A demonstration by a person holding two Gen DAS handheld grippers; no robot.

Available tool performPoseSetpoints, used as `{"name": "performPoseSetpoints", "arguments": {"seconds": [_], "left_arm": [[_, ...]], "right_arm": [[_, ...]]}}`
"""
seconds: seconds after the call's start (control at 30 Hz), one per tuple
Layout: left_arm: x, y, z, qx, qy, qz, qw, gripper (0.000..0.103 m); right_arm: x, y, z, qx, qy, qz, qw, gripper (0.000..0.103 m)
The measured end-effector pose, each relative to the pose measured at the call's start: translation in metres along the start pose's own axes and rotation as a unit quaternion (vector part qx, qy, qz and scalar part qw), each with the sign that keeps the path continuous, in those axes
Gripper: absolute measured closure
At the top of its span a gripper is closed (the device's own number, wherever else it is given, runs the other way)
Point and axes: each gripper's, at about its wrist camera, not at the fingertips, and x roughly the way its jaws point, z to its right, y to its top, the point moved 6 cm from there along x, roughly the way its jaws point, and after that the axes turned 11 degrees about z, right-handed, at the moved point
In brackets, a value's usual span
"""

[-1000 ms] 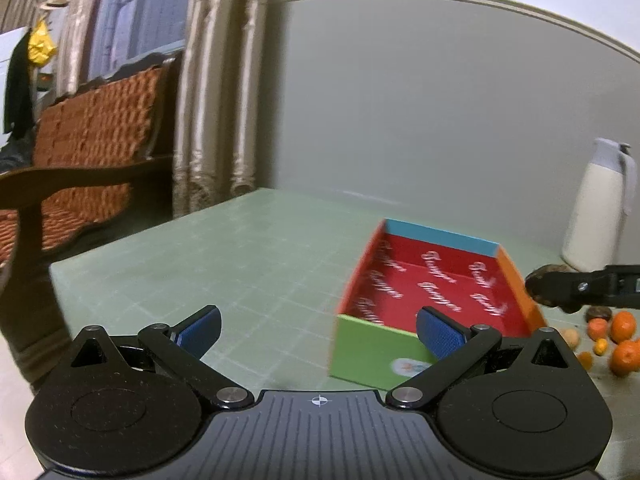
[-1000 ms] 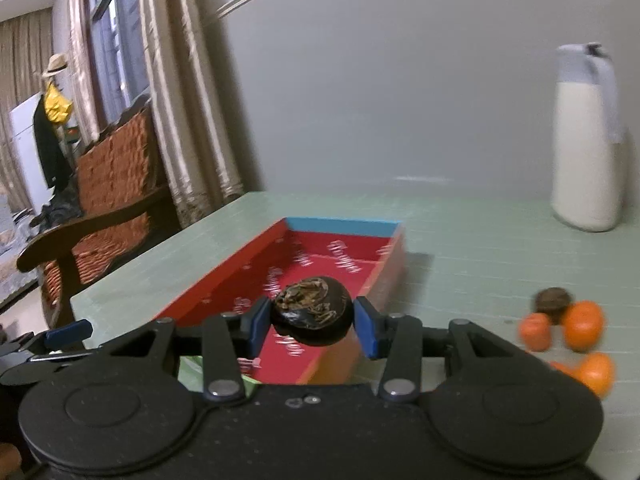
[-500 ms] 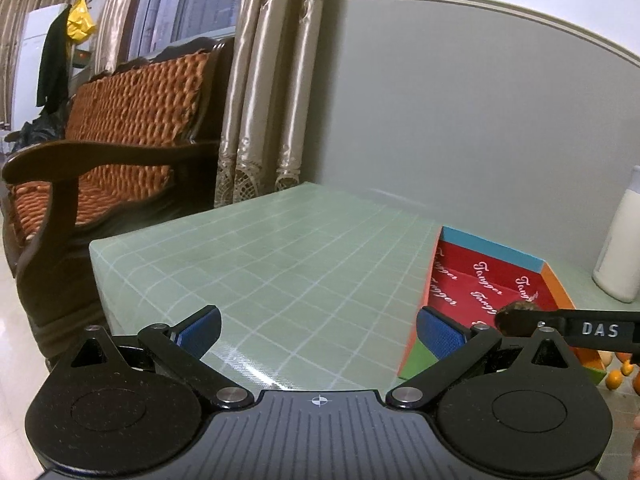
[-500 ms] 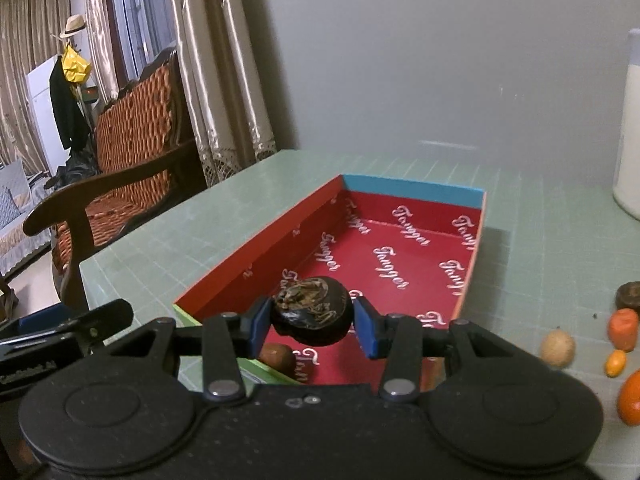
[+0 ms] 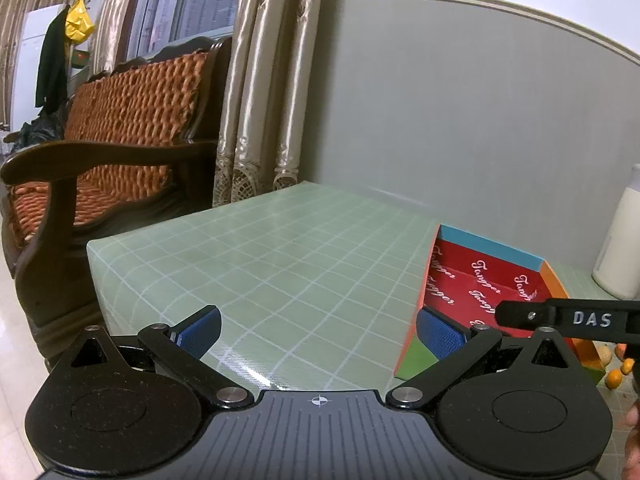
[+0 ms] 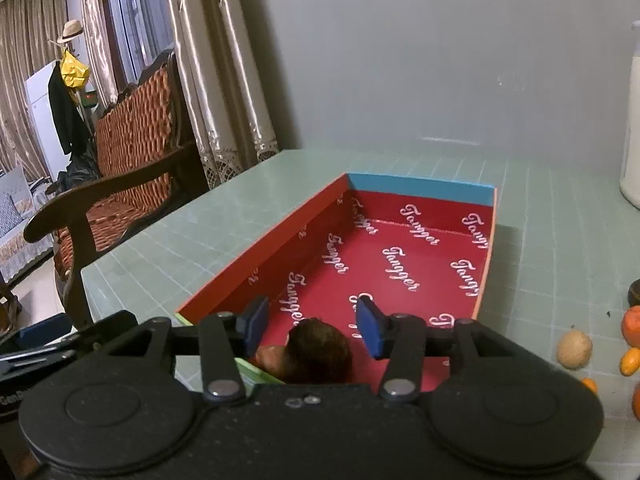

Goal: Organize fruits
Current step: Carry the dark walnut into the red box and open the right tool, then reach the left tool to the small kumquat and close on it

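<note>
The red-lined box (image 6: 400, 264), printed with white script, lies open on the green gridded counter (image 6: 248, 216), with a blue far wall, an orange right wall and a green near end. Two things lie in it, both at the near end: a dark brown wrinkled fruit (image 6: 320, 350) and, touching its left side, a smaller reddish-brown fruit (image 6: 272, 356). The rest of the box floor is bare.

The right gripper (image 6: 312, 328) hangs over that near end; its jaws have just been opening, and the blue pads stand clear of the dark fruit, which sits below and between them. The left gripper (image 5: 318, 328) is spread wide with nothing between its pads, over bare counter left of the box.

Right of the box, on the counter, the right wrist view shows a pale round nut-like fruit (image 6: 574, 348) and about four orange fruits (image 6: 632, 324) cut by the frame edge, plus one dark fruit (image 6: 635, 294) at the far end of that cluster. A white jug (image 5: 620, 248) stands far right.

The counter's left edge drops off beside a wooden bench (image 5: 112, 152); between box and that edge the surface is open.
</note>
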Motion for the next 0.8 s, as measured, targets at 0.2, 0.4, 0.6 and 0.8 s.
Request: {"name": "performPoseSetpoints", "arguments": {"seconds": [0.2, 0.4, 0.6, 0.8], "left_arm": [[0.0, 0.0, 0.007, 0.005, -0.003, -0.001, 1.0, 0.0], [-0.001, 0.0, 0.015, 0.003, -0.008, -0.001, 1.0, 0.0], [-0.004, 0.0, 0.033, 0.01, -0.023, 0.003, 0.9997, 0.0], [-0.01, -0.001, 0.065, 0.037, -0.049, 0.013, 0.998, 0.0]], "right_arm": [[-0.018, 0.007, 0.003, -0.013, -0.001, 0.03, 0.999, 0.036], [-0.034, 0.018, 0.009, -0.016, -0.009, 0.051, 0.999, 0.019], [-0.06, 0.026, 0.03, -0.023, -0.046, 0.081, 0.995, 0.009], [-0.09, 0.021, 0.074, -0.024, -0.108, 0.102, 0.989, 0.006]]}}
